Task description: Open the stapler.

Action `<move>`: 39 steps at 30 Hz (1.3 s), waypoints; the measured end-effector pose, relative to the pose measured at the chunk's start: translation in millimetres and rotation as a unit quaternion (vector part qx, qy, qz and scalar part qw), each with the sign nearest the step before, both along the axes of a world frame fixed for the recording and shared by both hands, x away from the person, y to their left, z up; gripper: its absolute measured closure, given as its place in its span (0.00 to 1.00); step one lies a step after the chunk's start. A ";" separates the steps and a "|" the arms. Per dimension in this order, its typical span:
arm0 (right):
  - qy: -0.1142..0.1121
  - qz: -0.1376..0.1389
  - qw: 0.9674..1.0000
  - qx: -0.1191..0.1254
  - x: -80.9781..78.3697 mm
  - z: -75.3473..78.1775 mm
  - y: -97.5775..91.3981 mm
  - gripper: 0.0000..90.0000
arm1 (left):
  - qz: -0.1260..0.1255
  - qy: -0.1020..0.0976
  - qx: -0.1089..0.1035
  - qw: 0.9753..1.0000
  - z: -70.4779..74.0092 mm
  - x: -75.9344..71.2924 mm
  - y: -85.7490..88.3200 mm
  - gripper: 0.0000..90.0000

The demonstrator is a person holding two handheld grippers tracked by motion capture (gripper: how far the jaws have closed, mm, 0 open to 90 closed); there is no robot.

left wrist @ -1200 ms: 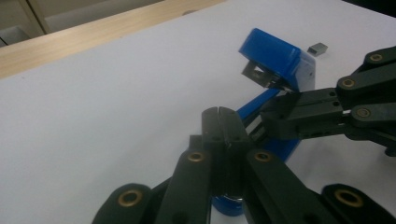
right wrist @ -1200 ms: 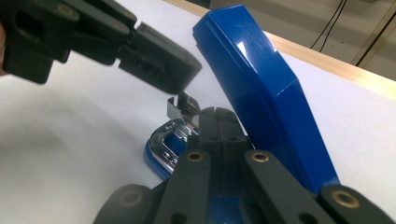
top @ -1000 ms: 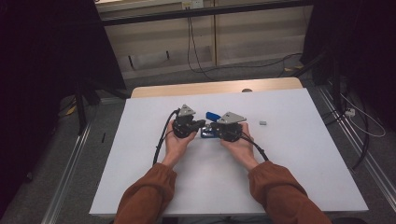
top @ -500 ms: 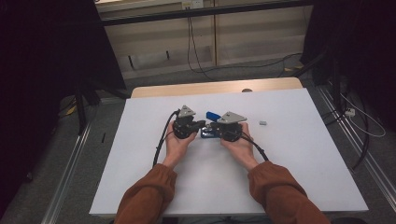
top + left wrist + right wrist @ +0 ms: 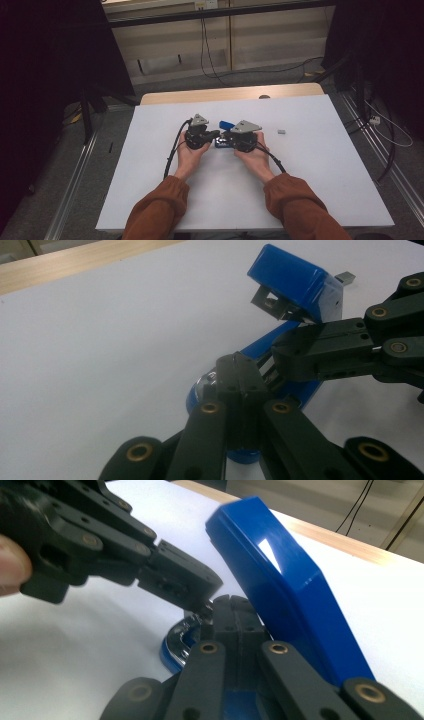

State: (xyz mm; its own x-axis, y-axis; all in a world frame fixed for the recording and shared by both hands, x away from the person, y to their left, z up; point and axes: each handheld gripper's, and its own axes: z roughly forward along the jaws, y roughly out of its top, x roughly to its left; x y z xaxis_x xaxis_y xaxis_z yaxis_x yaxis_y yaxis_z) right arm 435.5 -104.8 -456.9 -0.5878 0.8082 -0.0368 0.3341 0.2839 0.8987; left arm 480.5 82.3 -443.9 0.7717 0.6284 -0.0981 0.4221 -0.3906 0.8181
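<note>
Nothing has moved since the earlier high-view frames: both hands, both grippers and the stapler sit where they were.

Near edge, high view: two rust-orange sleeves come up from bottom centre, forearms angling inward over the white table top. Mid frame, the left hand holds the black left gripper, the right hand holds the black right gripper; tips point at each other & meet at frame centre. Each carries a grey three-cornered plate, w/ a black cable trailing back toward the bottom.

Between the tips lies the glossy blue plastic stapler, lid hinged up, base flat on the table just behind the hands.

Left gripper view: the left gripper has its jaws pressed together, tip set on the stapler base at lower centre, by the metal track; whether it pinches a part I can't tell. The right gripper enters from the right edge, also pressed together, tip against the same spot under the raised lid.

Right gripper view: the right gripper closed at centre, the left gripper coming in from upper left, tips touching over the chrome front of the base; blue lid slants up to the right.

Farther right, high view: a small grey metal block lies apart on the table. Beyond, a pale wooden strip runs along the far edge.
</note>
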 end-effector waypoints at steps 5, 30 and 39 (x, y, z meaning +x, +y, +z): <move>-0.004 -0.001 1.000 0.001 1.1 1.1 4.0 1.00 | 0.000 -0.004 0.000 1.000 -1.0 -0.4 -0.3 1.00; -0.008 -0.021 1.000 0.005 -0.7 7.6 1.7 1.00 | -0.002 -0.014 0.004 1.000 -2.4 -1.8 -0.6 1.00; -0.023 -0.044 0.999 0.009 -3.0 9.5 0.8 1.00 | 0.001 -0.017 0.010 1.000 -1.8 -2.3 -1.1 1.00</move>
